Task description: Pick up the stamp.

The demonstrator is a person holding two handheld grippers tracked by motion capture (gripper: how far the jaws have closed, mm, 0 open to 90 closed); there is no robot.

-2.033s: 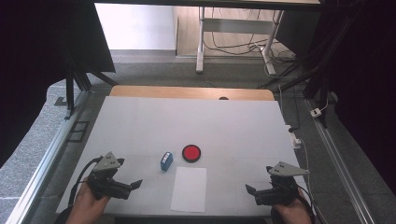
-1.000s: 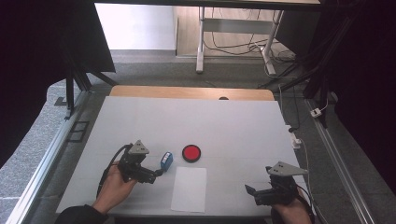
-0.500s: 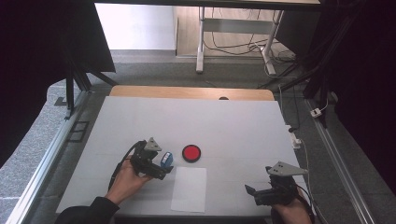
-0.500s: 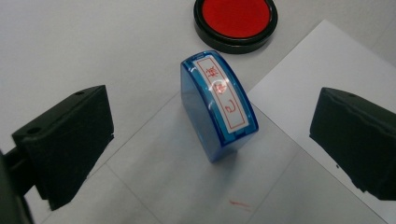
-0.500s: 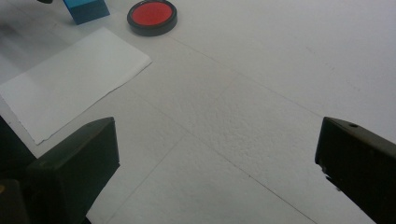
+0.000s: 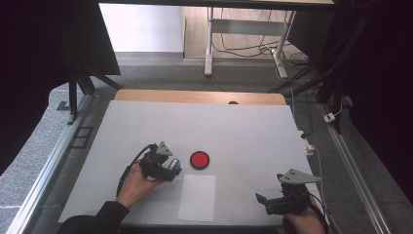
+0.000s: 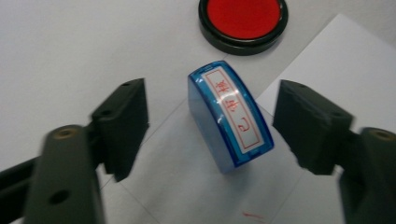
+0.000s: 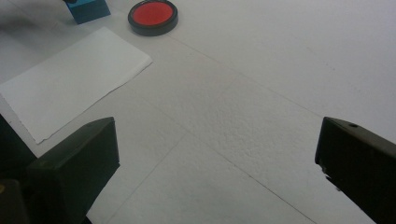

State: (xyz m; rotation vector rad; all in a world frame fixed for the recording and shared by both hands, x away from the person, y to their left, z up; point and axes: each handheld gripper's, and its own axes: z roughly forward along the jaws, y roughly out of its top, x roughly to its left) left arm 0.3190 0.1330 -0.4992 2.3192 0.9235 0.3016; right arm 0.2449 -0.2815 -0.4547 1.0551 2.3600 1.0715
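A blue self-inking stamp (image 7: 229, 121) with a white label in red characters stands on the white table cover between the two jaws of my left gripper (image 7: 212, 126). The jaws have just been closing, but a gap shows on each side of the stamp, so the pads are not pressing on it. In the high view the left gripper (image 6: 168, 168) sits at the stamp (image 6: 174, 165), left of the round red ink pad (image 6: 199, 159). My right gripper (image 6: 263, 202) rests near the front right edge, open with nothing between its jaws (image 8: 217, 154).
A white sheet of paper (image 6: 197, 197) lies in front of the ink pad, its corner next to the stamp (image 7: 336, 65). The right gripper view shows the paper (image 8: 70, 79), the ink pad (image 8: 153, 16) and the stamp (image 8: 88, 9) farther off.
My left hand has moved from the front left to the stamp, and its jaws now straddle the stamp. The right hand has stayed put.
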